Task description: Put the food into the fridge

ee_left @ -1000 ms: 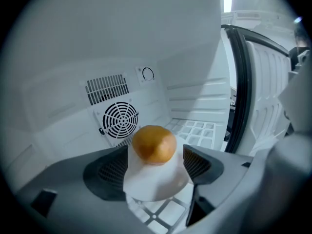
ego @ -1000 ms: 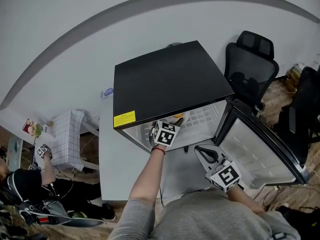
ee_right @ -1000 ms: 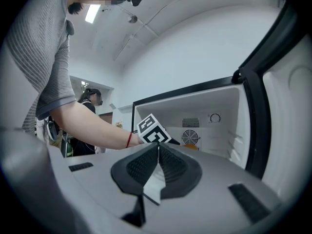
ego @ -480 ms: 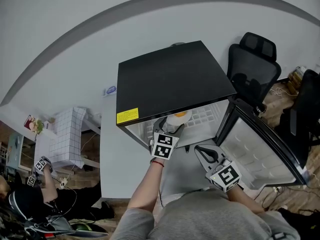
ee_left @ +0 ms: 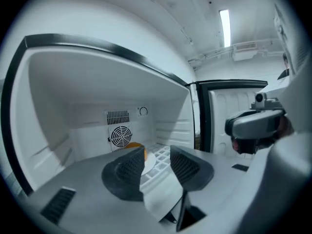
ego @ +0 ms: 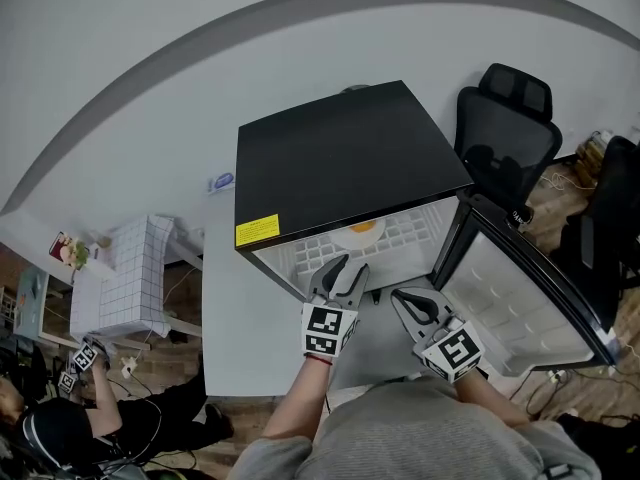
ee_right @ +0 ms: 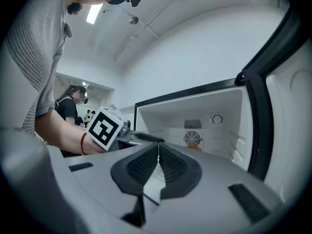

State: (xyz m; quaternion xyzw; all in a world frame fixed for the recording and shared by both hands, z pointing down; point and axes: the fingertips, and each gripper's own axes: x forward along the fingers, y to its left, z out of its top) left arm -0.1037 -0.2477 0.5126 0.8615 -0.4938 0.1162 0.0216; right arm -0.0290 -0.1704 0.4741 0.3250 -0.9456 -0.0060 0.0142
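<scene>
A small black fridge stands with its door swung wide to the right, showing a white interior. The food, an orange piece on a round white plate, sits inside on the white wire shelf, towards the middle and fairly deep. In the left gripper view the orange piece lies below the round fan grille on the back wall. The plate's edge shows past the dark ribbed pads.

The left claw hangs just outside the fridge's front edge and points into the opening. Its jaws have just been closing and now stand about half apart. Nothing is between them and the pads touch nothing. The plate is seen through the gap of the left claw, well beyond the tips.

The right claw is held level beside it, in front of the opening and near the inner face of the door. In its own view the right claw has its two ribbed pads pressed together with nothing held. The same view shows the left gripper's marker cube at its left and the orange food far back under the fan.

A yellow label is stuck on the fridge's front left corner. A black office chair stands behind the fridge to the right. At the lower left another person crouches near a white gridded cloth.
</scene>
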